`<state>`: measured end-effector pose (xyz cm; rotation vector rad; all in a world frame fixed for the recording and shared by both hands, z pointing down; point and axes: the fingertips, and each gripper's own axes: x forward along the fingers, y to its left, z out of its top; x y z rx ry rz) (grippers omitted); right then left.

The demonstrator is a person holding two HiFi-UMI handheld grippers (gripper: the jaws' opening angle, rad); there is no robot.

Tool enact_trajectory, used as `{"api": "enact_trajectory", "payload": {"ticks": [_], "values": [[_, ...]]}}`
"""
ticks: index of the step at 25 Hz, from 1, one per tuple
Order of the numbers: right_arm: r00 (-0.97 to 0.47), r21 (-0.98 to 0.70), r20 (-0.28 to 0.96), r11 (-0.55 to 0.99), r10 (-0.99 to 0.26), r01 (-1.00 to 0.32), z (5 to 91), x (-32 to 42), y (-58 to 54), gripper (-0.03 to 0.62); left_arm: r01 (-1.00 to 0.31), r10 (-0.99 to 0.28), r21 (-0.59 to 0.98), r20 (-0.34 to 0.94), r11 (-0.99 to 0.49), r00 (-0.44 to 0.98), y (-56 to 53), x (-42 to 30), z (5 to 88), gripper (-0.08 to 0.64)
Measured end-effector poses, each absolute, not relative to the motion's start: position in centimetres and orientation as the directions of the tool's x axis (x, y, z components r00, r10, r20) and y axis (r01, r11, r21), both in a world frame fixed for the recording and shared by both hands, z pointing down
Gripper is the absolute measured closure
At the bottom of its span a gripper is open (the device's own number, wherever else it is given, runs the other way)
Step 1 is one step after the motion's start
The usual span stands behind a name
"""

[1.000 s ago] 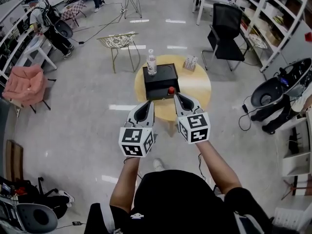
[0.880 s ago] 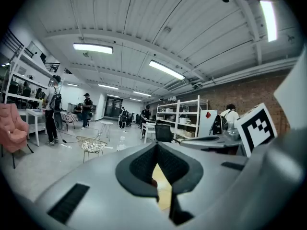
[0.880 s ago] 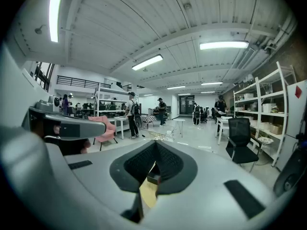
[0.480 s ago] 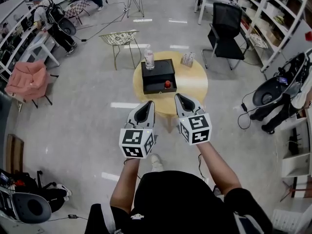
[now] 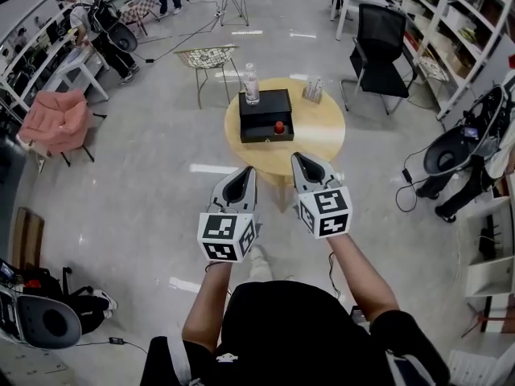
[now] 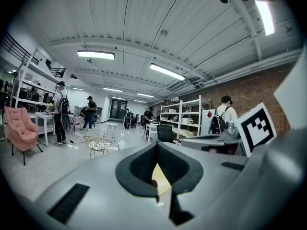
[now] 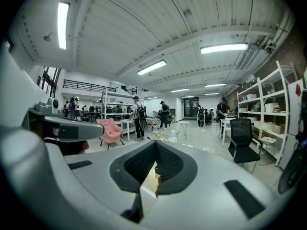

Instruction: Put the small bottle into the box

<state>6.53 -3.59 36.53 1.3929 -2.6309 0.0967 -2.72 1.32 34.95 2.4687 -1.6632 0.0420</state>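
A round yellow table [image 5: 318, 139] stands ahead of me on the floor. On it lies a black box [image 5: 264, 109]. A small red-topped bottle [image 5: 279, 127] stands at the box's front edge, and a clear water bottle [image 5: 251, 85] stands at its back left corner. My left gripper [image 5: 245, 172] and right gripper [image 5: 299, 158] are held side by side in the air, short of the table's near edge. Both are shut with nothing between the jaws. Each gripper view looks past closed jaws, the left gripper [image 6: 156, 145] and the right gripper [image 7: 154, 145], into the room.
A small card holder [image 5: 313, 89] sits at the table's back right. A wire chair [image 5: 208, 57] and a black office chair [image 5: 378, 39] stand behind the table, and a pink armchair [image 5: 55, 121] stands at the left. Shelves line the right wall. People stand at the far left.
The table with the box and bottles now appears smaller and higher in the head view, so it lies farther off. Both grippers keep their place and stay shut.
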Motion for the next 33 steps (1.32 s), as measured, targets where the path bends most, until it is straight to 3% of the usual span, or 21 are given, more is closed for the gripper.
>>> {"api": "enact_trajectory", "payload": {"ticks": [33], "values": [[-0.566,0.018,0.166,0.576,-0.808,-0.817,36.2,8.3,4.7,0.589,-0.918,-0.917,0.152,0.105,-0.367,0.384,9.5,-0.7,35.0,0.551]]}}
